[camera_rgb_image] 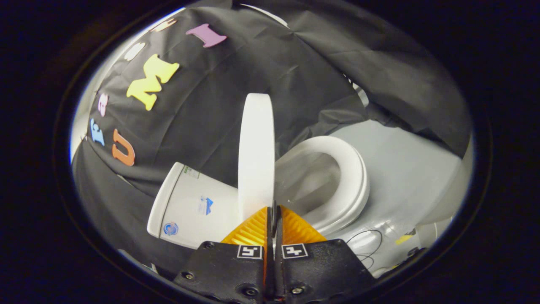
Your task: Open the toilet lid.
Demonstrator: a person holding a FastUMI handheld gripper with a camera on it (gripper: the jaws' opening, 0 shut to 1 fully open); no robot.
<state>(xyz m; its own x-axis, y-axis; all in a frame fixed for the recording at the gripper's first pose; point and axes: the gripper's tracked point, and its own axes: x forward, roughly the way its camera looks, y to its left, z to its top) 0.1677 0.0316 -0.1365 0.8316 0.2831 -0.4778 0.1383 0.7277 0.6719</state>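
- The tongs (273, 207) are closed tight, with the two fingers pressed together and nothing between them.
- The toilet lid (256, 152) stands up on its edge, just past the fingertips.
- The tank (192, 204) is behind the lid.
- The seat ring (337, 181) lies down flat around the bowl.

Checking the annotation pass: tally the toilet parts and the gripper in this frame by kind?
Lid, raised on edge just ahead of the fingers: 1
Seat, down on the bowl: 1
Tank, beside the lid: 1
Gripper, fingers together at the lid's near edge: 1
Total: 4
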